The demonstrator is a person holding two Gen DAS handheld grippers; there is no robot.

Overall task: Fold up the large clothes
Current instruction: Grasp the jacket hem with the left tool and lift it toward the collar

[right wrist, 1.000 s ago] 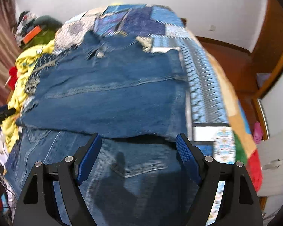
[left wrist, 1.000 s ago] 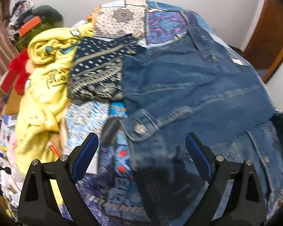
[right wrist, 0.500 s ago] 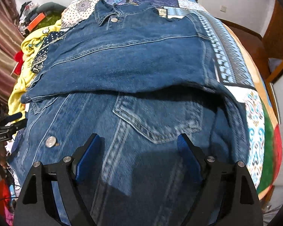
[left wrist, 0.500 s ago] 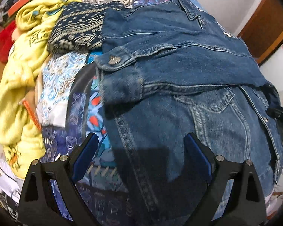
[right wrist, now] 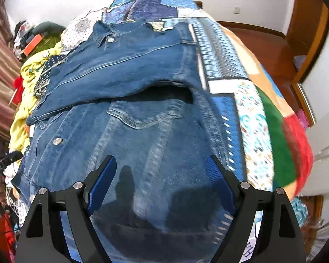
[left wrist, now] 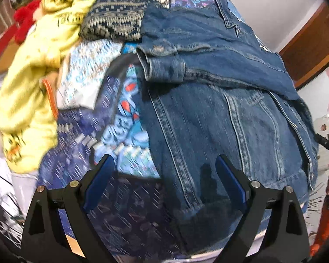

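A blue denim jacket [right wrist: 142, 114] lies spread on the patchwork bedspread [right wrist: 247, 109], its sleeves folded across the chest. My right gripper [right wrist: 160, 166] hangs open over the jacket's lower part, nothing between its blue pads. In the left wrist view the same denim jacket [left wrist: 219, 114] fills the right half. My left gripper [left wrist: 164, 166] stands open above the jacket's left hem edge and the bedspread [left wrist: 111, 135], also holding nothing. A folded sleeve cuff [left wrist: 164, 65] lies farther up.
A heap of clothes sits at the bed's left: a yellow garment [left wrist: 33, 70], a navy patterned one [left wrist: 114, 24] and red cloth [left wrist: 24, 19]. A wooden door [right wrist: 307, 28] and brown floor lie right of the bed. The other gripper's tip [right wrist: 4, 163] shows at the left edge.
Both grippers have drawn back toward the jacket's lower hem and sunk a little, so the collar now lies farther off. The jaws stay open and the jacket has not shifted.
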